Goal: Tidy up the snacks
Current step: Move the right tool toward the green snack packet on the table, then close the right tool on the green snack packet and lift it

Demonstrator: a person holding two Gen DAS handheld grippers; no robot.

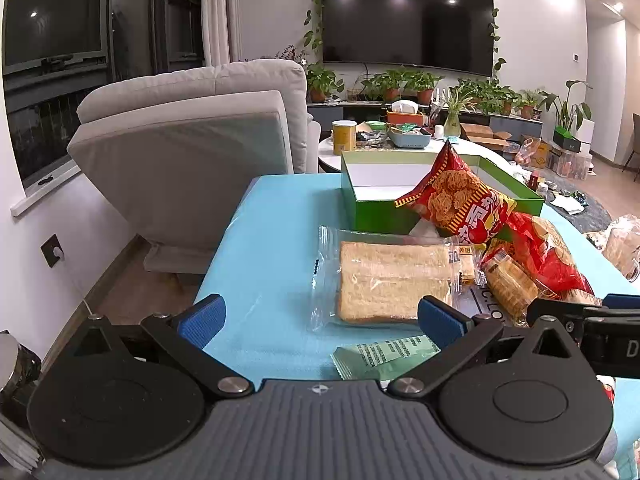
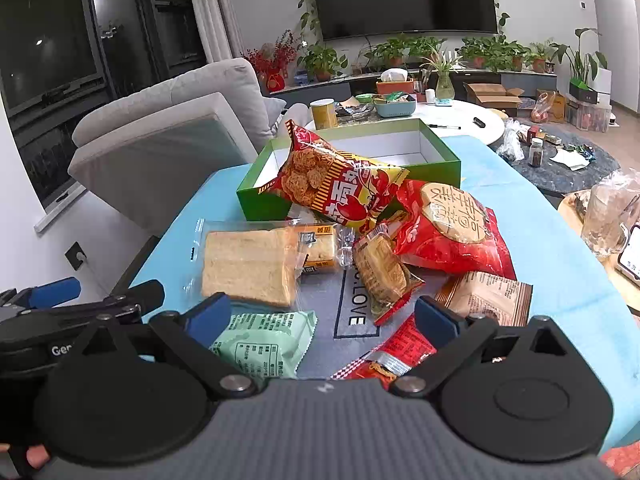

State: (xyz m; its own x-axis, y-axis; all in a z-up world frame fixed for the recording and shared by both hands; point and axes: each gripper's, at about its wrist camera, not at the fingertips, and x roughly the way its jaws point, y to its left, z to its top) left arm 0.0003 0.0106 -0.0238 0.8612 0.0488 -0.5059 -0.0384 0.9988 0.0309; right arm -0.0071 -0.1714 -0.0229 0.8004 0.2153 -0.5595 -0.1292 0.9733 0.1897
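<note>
Behind the table [image 1: 272, 240] I could see a grey armchair [image 1: 192, 152], a dark wall-mounted television [image 1: 408, 20] ringed with trailing vines, and a row of potted plants [image 2: 404, 50] along the low cabinet. A second, white table [image 2: 460, 120] stood farther back, cluttered with a yellow tin [image 2: 324, 113] and a blue tray [image 2: 394, 108].

On the blue cloth covering the near table, the open green box [image 2: 440, 162] sat at the far side with its white inside showing. A red snack bag [image 2: 336, 178] printed with fried pieces leaned against the box's near wall, its top end over the rim. Just beside it, to the right, lay a second red bag [image 2: 452, 232] with a round cracker picture. In front of those were a clear-wrapped bread slice [image 2: 248, 266], a small wrapped cake [image 2: 320, 246] touching it, and a wrapped stack of biscuits [image 2: 380, 276]. Nearer my rig lay a pale green packet [image 2: 264, 344], a brown packet [image 2: 488, 296] and a red-striped wrapper [image 2: 400, 350].

I held the left gripper [image 1: 320, 318] low over the table's near left part, its jaws wide apart and gripping nothing, with the bread slice lying beyond the blue pads. The right gripper [image 2: 322, 316] hovered alongside, jaws likewise spread wide and empty, the green packet and red-striped wrapper lying under the gap. Each gripper showed at the edge of the other's view, close side by side.
</note>
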